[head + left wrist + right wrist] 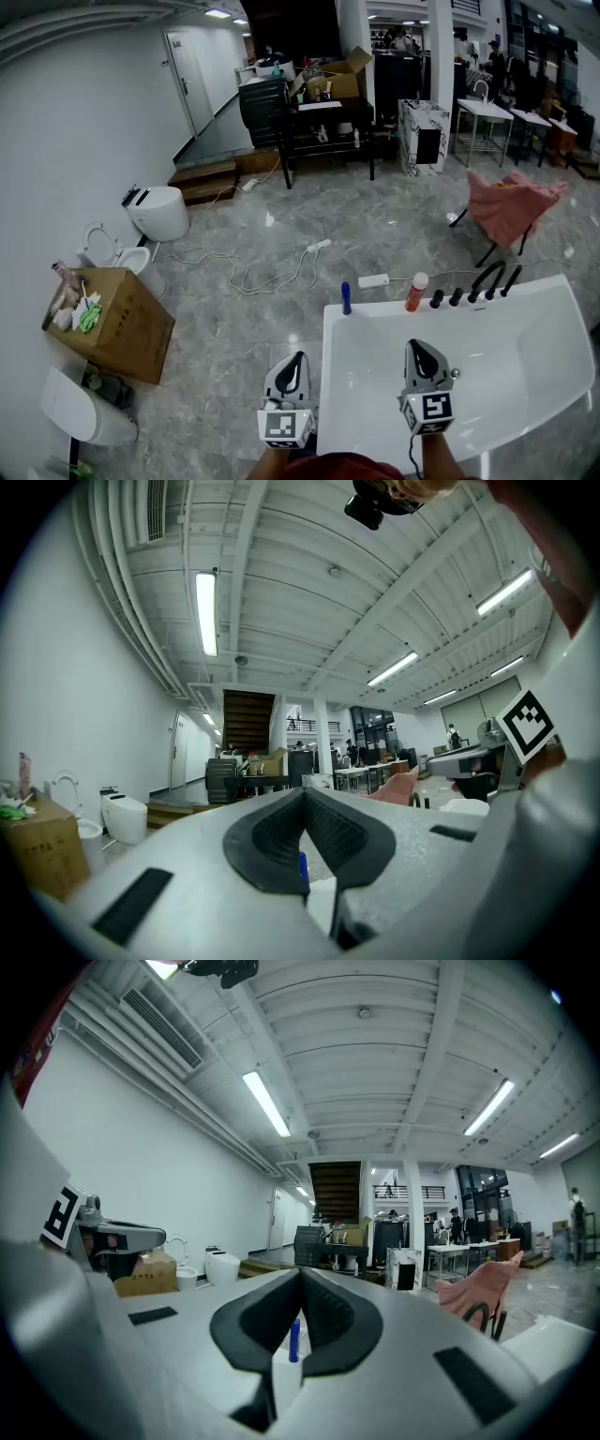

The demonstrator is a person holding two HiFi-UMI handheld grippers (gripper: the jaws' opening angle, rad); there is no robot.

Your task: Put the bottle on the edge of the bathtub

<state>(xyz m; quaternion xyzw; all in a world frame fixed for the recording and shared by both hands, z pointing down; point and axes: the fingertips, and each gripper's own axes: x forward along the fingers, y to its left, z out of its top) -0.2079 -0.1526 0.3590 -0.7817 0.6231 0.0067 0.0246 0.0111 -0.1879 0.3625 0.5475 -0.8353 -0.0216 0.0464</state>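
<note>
On the bathtub edge (pixel 375 312), red bottle (pixel 416 292), in head view alone.

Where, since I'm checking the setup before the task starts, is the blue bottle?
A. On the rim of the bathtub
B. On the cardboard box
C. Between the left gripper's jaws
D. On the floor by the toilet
A: in the head view the blue bottle stands upright on the far left corner of the bathtub rim.
</note>
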